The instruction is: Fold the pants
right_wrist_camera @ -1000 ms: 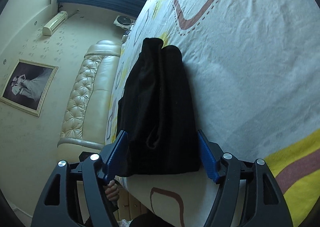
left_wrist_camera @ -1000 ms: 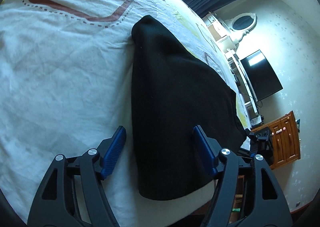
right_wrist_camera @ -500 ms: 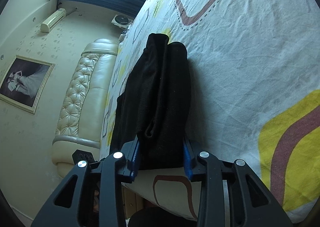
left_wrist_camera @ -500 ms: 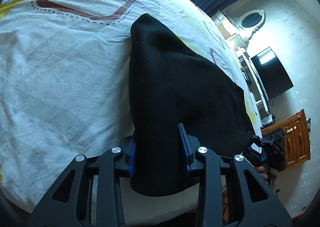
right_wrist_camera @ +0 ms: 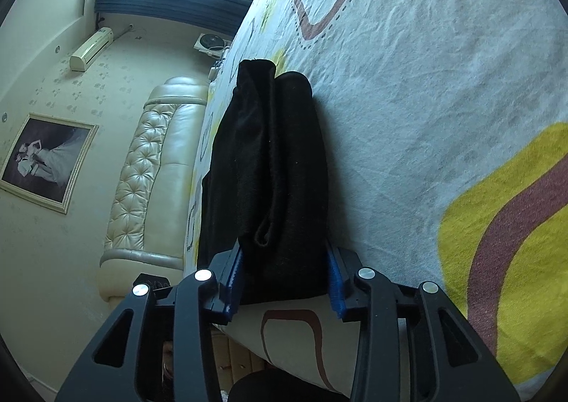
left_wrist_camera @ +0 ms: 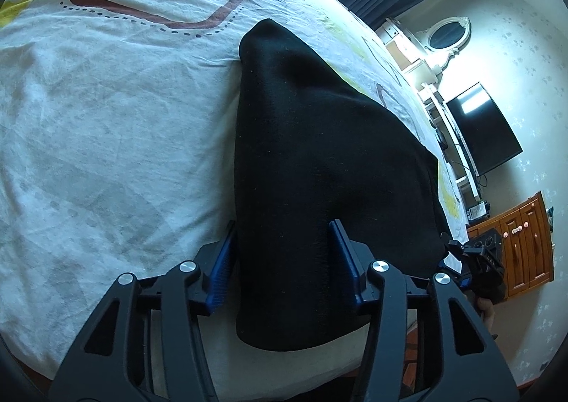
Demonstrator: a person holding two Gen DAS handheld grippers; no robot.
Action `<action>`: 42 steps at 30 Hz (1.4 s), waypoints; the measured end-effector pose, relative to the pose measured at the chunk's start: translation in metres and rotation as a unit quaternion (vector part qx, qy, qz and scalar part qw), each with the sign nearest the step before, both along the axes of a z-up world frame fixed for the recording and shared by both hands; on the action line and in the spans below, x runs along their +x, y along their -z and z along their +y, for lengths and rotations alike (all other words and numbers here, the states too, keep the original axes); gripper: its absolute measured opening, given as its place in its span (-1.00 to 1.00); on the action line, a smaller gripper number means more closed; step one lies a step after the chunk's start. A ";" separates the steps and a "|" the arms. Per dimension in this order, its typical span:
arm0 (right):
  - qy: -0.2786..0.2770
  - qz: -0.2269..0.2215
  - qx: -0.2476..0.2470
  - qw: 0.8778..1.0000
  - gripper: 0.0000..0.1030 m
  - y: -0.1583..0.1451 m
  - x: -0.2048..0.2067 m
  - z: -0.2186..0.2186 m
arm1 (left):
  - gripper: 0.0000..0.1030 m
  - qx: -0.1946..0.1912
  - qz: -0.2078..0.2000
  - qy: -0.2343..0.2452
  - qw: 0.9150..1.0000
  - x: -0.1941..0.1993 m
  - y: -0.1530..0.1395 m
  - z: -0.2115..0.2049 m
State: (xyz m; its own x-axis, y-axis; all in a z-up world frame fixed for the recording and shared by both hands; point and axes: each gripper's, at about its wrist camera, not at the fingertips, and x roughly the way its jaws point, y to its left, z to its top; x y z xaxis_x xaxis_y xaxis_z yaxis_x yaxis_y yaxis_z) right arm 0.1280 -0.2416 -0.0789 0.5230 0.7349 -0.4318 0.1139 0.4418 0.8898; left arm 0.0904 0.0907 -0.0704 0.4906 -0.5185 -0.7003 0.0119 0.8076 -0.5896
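Note:
The black pants [left_wrist_camera: 319,160] lie folded in a long band on the patterned bed sheet [left_wrist_camera: 106,111]. My left gripper [left_wrist_camera: 284,260] straddles one near corner of the band. Its jaws are opening, and the blue pads [left_wrist_camera: 222,270] stand at the cloth's sides with the fabric lying between them. In the right wrist view, the other end of the pants [right_wrist_camera: 277,168] shows its stacked folds. My right gripper [right_wrist_camera: 284,274] is on that end; its jaws are easing open, but the pads [right_wrist_camera: 333,277] still press the thick fold that fills the gap.
The bed's edge runs just under both grippers. A television [left_wrist_camera: 479,132], a mirror [left_wrist_camera: 447,34] and a wooden cabinet [left_wrist_camera: 522,242] stand beyond the bed. A padded headboard [right_wrist_camera: 152,168] and a framed picture [right_wrist_camera: 42,160] are on the other side. The sheet [right_wrist_camera: 443,82] beside the pants is bare.
Both grippers closed onto the pants' near corners from wide open. Since then the left jaws have spread apart again, and the right jaws only slightly. The pants stay flat on the bed.

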 end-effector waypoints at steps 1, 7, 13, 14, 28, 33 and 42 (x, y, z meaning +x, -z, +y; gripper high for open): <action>0.001 0.000 0.002 1.000 -0.21 0.000 0.000 0.000 | 0.06 -0.007 0.002 -0.003 1.000 0.000 0.001 0.001; 0.007 -0.004 0.012 1.000 -0.08 0.000 -0.002 -0.002 | 0.48 -0.023 -0.007 0.008 1.000 0.000 0.002 -0.003; 0.006 -0.008 0.009 1.000 0.05 -0.003 -0.005 -0.004 | 0.76 0.005 -0.022 0.027 0.999 0.000 -0.001 -0.017; 0.006 -0.009 0.008 1.000 0.06 -0.004 -0.006 -0.003 | 0.76 0.008 -0.024 0.027 0.999 -0.001 -0.001 -0.018; 0.007 0.000 -0.013 1.000 0.15 -0.010 -0.026 -0.008 | 0.79 0.039 -0.020 0.017 0.999 -0.004 -0.001 -0.024; -0.021 0.015 -0.054 0.998 0.29 -0.016 -0.034 -0.001 | 0.81 0.050 -0.008 0.004 0.999 -0.006 -0.003 -0.026; -0.028 0.017 -0.106 0.994 0.32 -0.025 -0.056 0.012 | 0.85 0.081 -0.006 -0.018 0.997 -0.011 -0.006 -0.033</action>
